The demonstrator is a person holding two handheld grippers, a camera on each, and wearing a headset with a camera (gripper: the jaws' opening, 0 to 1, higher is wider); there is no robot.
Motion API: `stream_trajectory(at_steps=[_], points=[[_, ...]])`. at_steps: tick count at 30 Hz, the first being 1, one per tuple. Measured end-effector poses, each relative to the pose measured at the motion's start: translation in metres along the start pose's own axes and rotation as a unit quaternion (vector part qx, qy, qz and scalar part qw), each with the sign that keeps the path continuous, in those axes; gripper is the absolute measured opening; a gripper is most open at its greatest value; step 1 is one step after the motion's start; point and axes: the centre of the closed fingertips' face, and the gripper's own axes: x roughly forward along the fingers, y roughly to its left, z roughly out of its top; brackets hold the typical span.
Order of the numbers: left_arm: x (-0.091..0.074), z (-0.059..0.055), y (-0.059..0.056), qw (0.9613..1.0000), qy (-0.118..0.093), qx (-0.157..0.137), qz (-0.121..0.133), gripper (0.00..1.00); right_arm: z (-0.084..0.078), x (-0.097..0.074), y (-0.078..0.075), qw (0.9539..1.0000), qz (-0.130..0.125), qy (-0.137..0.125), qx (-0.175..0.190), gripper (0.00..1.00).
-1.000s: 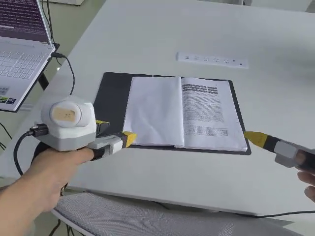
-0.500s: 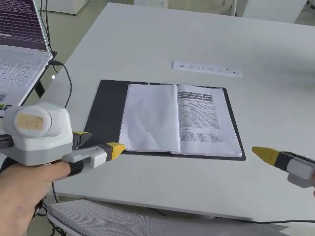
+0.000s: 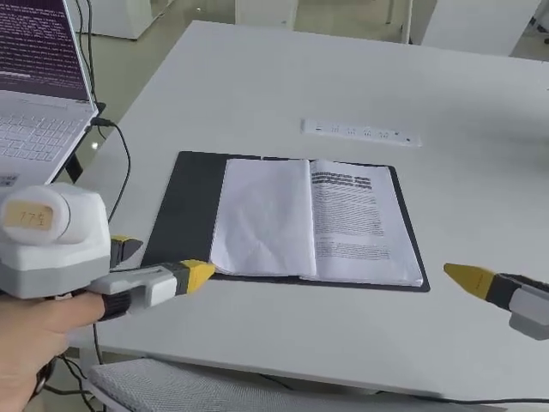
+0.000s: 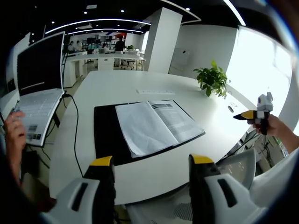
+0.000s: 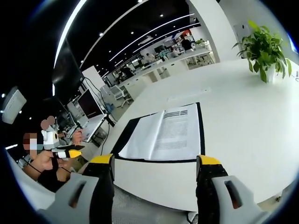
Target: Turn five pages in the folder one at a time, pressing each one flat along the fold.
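Observation:
The folder (image 3: 190, 210) lies open and flat on the white table, with a blank left page (image 3: 262, 219) and a printed right page (image 3: 360, 219). My left gripper (image 3: 163, 260) hovers off the table's near left edge, short of the folder's left corner. It is open, its yellow-tipped jaws wide apart and empty in the left gripper view (image 4: 152, 161). My right gripper (image 3: 470, 280) hangs to the right of the folder's near right corner, apart from it. It is open too, with nothing between its jaws (image 5: 155, 160), and the folder (image 5: 163, 133) lies ahead of them.
A laptop (image 3: 34, 94) stands open at the far left, its cable (image 3: 123, 142) running off the table edge. A white power strip (image 3: 360, 132) lies beyond the folder. A grey mesh chair (image 3: 214, 386) is under the near edge. A potted plant (image 4: 212, 79) stands at the table's far end.
Both grippers have drawn back from the folder's near corners toward me and outward. The pages lie as before. The head camera has shifted.

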Motion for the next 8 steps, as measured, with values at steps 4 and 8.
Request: stream_trajectory(at_steps=[4,8], points=[[0.0001,-0.0043,-0.0018,1.0,0.006,0.002,-0.001,0.63,-0.0035,-0.0014,-0.001,1.0,-0.001,0.004,0.001,0.7],[-0.0001,-0.0033,-0.003,1.0,0.008,0.001,-0.002,0.63,-0.004,-0.0012,0.0001,1.0,0.001,0.005,0.002,0.7]])
